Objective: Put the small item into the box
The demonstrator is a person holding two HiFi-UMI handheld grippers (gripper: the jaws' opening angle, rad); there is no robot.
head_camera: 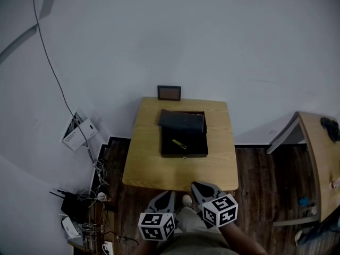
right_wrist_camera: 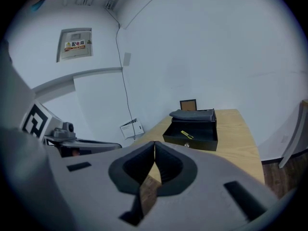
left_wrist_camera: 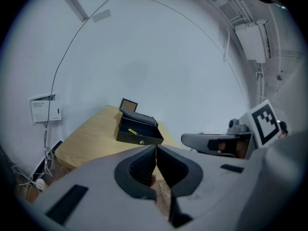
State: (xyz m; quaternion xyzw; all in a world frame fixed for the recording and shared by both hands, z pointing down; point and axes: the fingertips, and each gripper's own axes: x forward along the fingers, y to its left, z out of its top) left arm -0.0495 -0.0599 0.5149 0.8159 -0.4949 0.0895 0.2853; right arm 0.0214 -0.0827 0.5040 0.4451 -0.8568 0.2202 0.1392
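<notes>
An open black box [head_camera: 184, 133] sits on the wooden table [head_camera: 143, 166], its lid folded back at the far side. A small yellow item [head_camera: 179, 144] lies inside the box; it also shows as the yellow item [left_wrist_camera: 134, 131] and the yellow item [right_wrist_camera: 186, 134] in the gripper views. My left gripper [head_camera: 169, 195] and right gripper [head_camera: 197, 187] hang side by side below the table's near edge, well short of the box. Both are shut with nothing between the jaws; the left gripper [left_wrist_camera: 156, 149] and the right gripper [right_wrist_camera: 154, 146] show their tips touching.
A small dark picture frame [head_camera: 169, 92] stands at the table's far edge against the white wall. Cables, a router and boxes [head_camera: 79, 211] crowd the floor at left. Another wooden table [head_camera: 319, 163] stands at the right. Dark wood floor lies under my grippers.
</notes>
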